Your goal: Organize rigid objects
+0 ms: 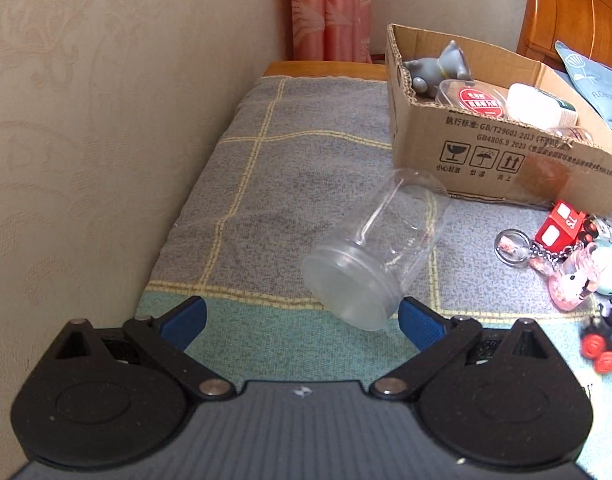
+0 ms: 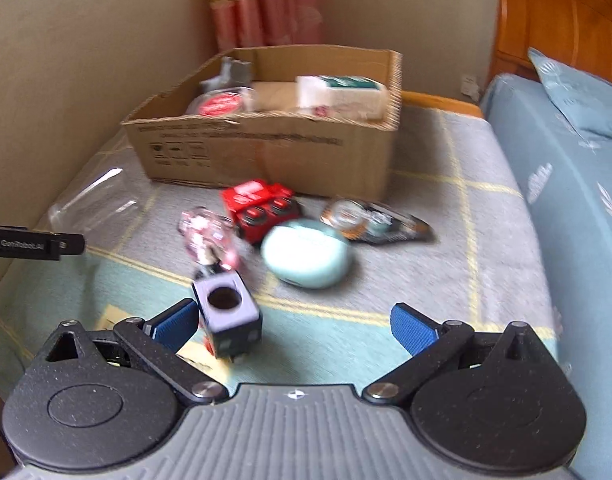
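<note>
Sideways, clear lidded jar (image 1: 376,252)

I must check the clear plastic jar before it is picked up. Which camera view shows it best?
The left wrist view shows the clear plastic jar best: it lies on its side, whole and sharp, just beyond the open left gripper. The right wrist view shows it only as a blurred glint at the far left edge.

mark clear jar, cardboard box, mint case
clear jar (image 1: 376,256): left wrist view, on its side wall.
cardboard box (image 2: 265,152): right wrist view, front wall.
mint case (image 2: 306,252): right wrist view, top shell.
</note>
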A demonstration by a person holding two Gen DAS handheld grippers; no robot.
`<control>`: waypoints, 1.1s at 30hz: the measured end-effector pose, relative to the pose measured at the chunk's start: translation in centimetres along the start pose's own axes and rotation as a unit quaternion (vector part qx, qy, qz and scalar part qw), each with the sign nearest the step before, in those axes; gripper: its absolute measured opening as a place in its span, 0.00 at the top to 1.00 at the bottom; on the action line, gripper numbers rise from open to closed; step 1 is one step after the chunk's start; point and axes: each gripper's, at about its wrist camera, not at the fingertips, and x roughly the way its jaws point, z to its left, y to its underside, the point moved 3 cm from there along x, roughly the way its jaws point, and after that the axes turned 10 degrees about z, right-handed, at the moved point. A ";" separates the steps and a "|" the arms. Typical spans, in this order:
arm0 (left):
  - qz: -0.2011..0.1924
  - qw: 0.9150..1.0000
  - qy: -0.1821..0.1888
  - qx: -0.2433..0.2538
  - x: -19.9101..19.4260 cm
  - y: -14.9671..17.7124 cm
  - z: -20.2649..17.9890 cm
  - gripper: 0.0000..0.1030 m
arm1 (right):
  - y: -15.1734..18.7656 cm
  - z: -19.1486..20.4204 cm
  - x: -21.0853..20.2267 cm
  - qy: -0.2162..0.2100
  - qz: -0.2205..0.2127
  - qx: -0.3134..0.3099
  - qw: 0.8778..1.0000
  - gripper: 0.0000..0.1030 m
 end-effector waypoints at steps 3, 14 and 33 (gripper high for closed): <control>0.000 1.000 0.003 -0.002 0.2 -0.1 0.1 0.01 | 1.0 -2.3 0.3 0.014 0.008 0.030 0.999 0.00; 0.012 1.000 0.001 -0.016 1.0 0.0 1.0 0.01 | 1.9 -2.0 1.5 -0.001 0.021 0.018 1.000 0.00; -0.005 0.995 0.103 -0.014 0.5 -0.9 -2.9 0.01 | 2.8 0.6 2.4 0.025 -0.003 -0.069 0.997 0.00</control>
